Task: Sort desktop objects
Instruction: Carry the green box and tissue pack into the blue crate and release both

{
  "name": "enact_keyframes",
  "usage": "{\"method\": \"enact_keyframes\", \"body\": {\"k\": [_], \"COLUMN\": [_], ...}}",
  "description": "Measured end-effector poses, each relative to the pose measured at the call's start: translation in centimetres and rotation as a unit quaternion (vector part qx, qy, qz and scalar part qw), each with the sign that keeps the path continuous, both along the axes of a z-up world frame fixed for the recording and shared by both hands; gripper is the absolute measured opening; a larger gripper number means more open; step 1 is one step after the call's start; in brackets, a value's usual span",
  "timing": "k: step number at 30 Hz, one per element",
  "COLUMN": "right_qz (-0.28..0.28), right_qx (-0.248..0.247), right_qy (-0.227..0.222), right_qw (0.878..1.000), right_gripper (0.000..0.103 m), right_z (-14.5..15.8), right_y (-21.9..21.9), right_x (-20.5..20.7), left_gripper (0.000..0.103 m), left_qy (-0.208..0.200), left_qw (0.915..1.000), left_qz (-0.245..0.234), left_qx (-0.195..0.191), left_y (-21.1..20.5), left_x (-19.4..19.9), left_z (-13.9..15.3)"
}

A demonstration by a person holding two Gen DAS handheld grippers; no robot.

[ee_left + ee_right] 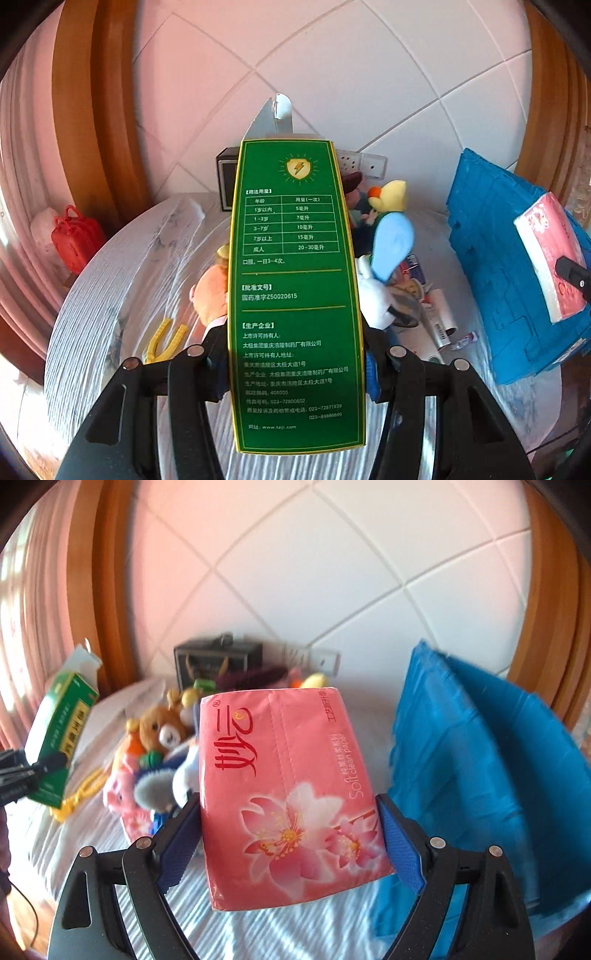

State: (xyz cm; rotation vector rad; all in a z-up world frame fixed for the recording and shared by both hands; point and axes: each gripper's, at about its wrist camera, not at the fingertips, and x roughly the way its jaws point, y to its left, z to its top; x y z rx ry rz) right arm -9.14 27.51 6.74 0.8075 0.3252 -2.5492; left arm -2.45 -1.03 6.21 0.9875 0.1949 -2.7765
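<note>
A tall green medicine box (291, 288) stands upright between the fingers of my left gripper (295, 347), which is shut on its lower part; its top flap is open. The same box (61, 731) shows at the far left of the right wrist view. My right gripper (288, 812) is shut on a pink tissue pack (288, 794) with flower print, its blue pads pressing both sides. That pack (546, 254) also appears at the right edge of the left wrist view. Both are lifted above the round table (122, 277).
A blue plastic crate (480, 757) stands on the table's right side. A pile of plush toys (162, 731) fills the middle, with a yellow clip (164, 341) at its left. A black box (218, 661) stands against the tiled wall. A red bag (75, 240) sits left of the table.
</note>
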Motion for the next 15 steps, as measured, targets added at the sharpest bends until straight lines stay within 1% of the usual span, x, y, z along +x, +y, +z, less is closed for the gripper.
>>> {"method": "enact_keyframes", "body": {"k": [3,8,15], "right_qz": [-0.012,-0.044,-0.103], "right_qx": [-0.016,-0.030,-0.035], "right_qy": [0.033,0.075,0.106], "right_qw": [0.999,0.996,0.988], "right_gripper": [0.089,0.089,0.089], "right_z": [2.7,5.7,8.5], "right_y": [2.1,6.3,13.8], "right_x": [0.5,1.0,0.5], "left_gripper": [0.052,0.052,0.052], "left_qy": [0.022,0.056,0.100], "left_qw": [0.9993,0.9954,0.9840], "left_qz": [-0.031,-0.078,-0.146], "left_qx": [0.001,-0.009,-0.022], "left_y": [3.3,9.1,18.5], "left_x": [-0.7,-1.9,-4.6], "left_z": [1.8,4.7,9.0]}}
